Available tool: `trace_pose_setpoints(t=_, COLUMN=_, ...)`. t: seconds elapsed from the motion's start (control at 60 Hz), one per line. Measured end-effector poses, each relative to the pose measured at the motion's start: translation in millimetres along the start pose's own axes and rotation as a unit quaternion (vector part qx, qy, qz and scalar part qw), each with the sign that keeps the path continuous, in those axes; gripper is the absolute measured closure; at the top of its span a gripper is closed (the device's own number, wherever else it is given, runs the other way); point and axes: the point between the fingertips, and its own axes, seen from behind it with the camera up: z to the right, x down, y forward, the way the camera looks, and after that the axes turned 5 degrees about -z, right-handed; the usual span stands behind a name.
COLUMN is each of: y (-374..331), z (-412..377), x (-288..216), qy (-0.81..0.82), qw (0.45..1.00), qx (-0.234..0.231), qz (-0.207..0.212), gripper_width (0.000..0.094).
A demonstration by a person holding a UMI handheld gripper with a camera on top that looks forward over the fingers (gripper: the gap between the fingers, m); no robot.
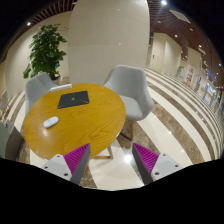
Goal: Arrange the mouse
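Observation:
A small white mouse lies on the round wooden table, near its left edge. A dark mouse mat lies on the far side of the table, apart from the mouse. My gripper is open and empty, with its magenta pads spread wide. It is held well back from the table, above the floor off the table's right front edge. The mouse is far ahead and to the left of the fingers.
White chairs stand round the table: one at the far left, one at the right. A large pale column rises behind the table. A potted plant stands at the back left. Glossy floor stretches to the right.

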Motion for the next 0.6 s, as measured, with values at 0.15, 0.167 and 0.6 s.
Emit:
trace_pose_setpoints(t=0.15, y=1, z=-38, x=0, qy=-0.028, qw=0.999, qx=-0.038, qz=0.001, gripper_width=0.0066)
trace_pose_setpoints(t=0.167, y=2, z=-46, x=0, qy=-0.032, qw=0.999, qx=-0.042, qz=0.002, gripper_width=0.0067)
trace_pose_setpoints(t=0.6, y=-9, z=-203, x=22, qy=-0.112, qw=0.984, qx=-0.141, qz=-0.006, gripper_width=0.0069)
